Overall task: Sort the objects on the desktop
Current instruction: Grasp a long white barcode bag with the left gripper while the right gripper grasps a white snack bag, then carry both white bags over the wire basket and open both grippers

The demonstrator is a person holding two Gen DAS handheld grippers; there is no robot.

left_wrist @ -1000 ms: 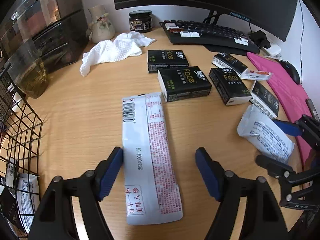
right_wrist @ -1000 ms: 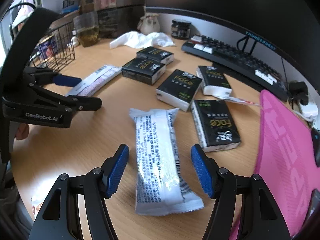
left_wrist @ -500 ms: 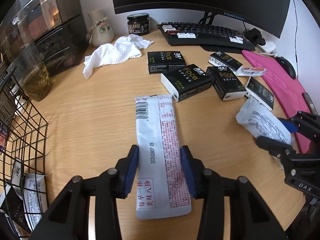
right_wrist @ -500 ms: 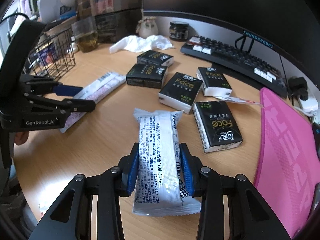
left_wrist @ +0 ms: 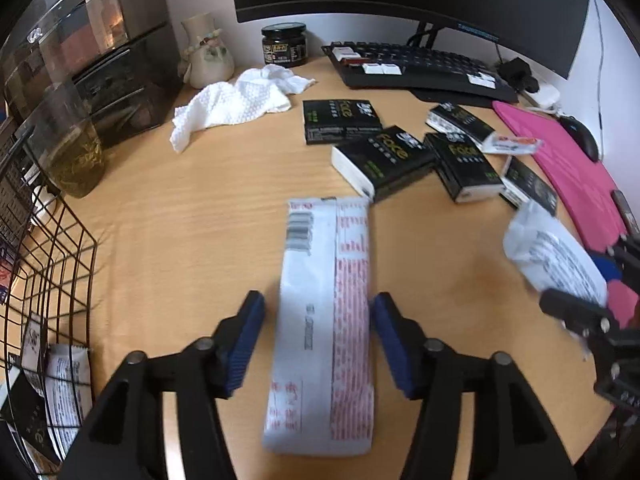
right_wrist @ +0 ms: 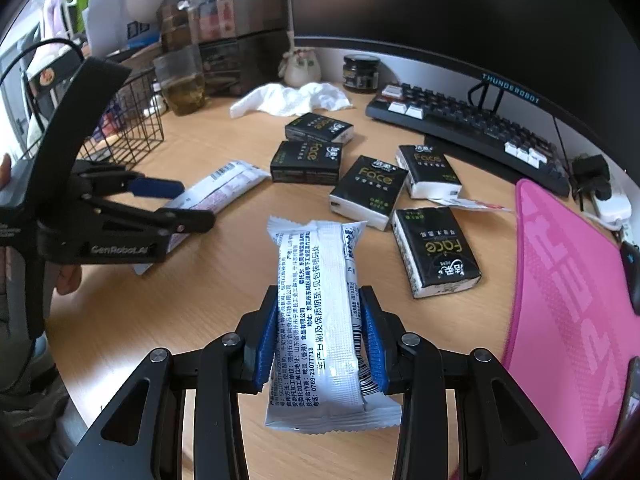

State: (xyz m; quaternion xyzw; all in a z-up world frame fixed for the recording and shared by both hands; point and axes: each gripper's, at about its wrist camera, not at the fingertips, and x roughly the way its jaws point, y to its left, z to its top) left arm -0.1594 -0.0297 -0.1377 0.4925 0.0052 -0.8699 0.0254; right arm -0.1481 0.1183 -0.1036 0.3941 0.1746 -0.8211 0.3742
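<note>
In the right wrist view, the right gripper (right_wrist: 320,336) has its 2 blue pads pressed against the sides of a white plastic snack packet with black print (right_wrist: 320,320); the packet's near end overhangs them at the bottom centre of the frame.

In the left wrist view, the left gripper (left_wrist: 318,340) straddles a long flat white pouch with red print and a barcode (left_wrist: 326,320). Its jaws are opening, with a gap between each blue pad and the pouch's edges, and the pouch lies flat on the light wooden desk (left_wrist: 180,220).

Beyond the pouch, in the upper middle of that frame, lie several black tissue packs marked "Face" (left_wrist: 384,160). A crumpled white cloth (left_wrist: 240,100) lies further up and left, near a dark jar (left_wrist: 284,44) and a pale vase (left_wrist: 206,54).

A black wire basket (left_wrist: 52,280) fills the lower left edge and holds some packets. A pink mat (left_wrist: 572,168) runs along the right, under a black keyboard (left_wrist: 416,66) at the top.
</note>
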